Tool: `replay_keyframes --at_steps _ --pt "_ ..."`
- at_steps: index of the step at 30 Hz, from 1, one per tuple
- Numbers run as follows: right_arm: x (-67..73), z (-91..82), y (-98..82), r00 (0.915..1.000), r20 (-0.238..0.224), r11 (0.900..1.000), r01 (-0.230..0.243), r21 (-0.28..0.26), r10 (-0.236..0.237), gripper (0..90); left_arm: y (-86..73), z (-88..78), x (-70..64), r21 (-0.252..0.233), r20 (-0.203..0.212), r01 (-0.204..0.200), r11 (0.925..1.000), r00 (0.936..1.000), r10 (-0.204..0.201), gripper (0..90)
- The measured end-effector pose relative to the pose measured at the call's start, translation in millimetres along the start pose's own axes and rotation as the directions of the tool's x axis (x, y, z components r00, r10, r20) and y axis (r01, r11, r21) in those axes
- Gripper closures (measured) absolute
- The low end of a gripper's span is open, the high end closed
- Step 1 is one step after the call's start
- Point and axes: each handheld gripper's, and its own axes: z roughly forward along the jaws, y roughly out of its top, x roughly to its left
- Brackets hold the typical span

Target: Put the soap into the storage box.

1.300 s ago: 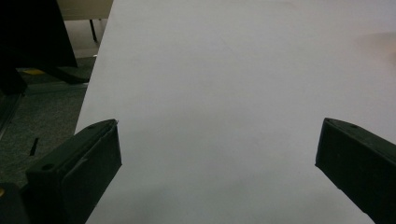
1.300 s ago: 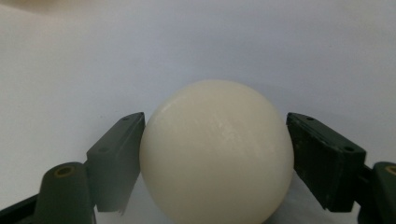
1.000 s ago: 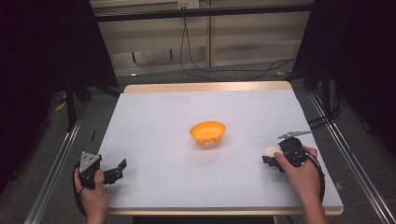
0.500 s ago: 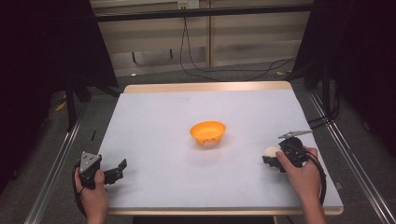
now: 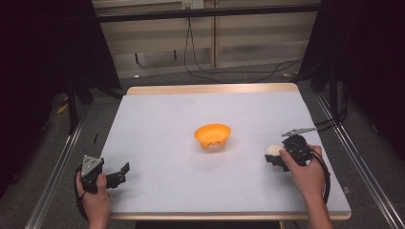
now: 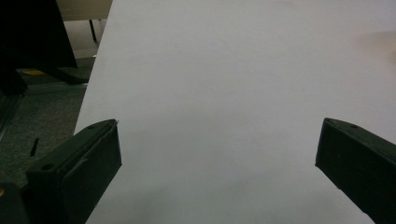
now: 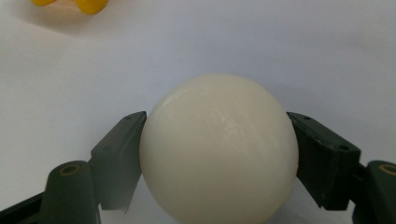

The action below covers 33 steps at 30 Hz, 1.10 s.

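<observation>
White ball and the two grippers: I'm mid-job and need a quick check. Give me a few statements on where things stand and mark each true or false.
1. The right gripper is shut on the white ball. True.
2. The white ball lies inside the orange bowl. False: the bowl stands apart near the middle of the table, and the ball is between the right gripper's jaws near the table's right side.
3. The left gripper has its jaws wide apart with nothing between them. True.
4. The left gripper is touching the orange bowl. False: it sits near the table's front left corner, well away from the bowl.
5. The orange bowl is tipped upside down. False: its opening faces up.
</observation>
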Motion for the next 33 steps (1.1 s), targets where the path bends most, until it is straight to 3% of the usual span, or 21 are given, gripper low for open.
replay_keyframes --at_steps 33 --pt "33.4 22.0 62.0 0.9959 -0.054 0.997 0.072 -0.014 -0.072 24.2 0.0 -0.3 1.2 0.002 0.01 0.004 1.0 0.9999 -0.004 0.0"
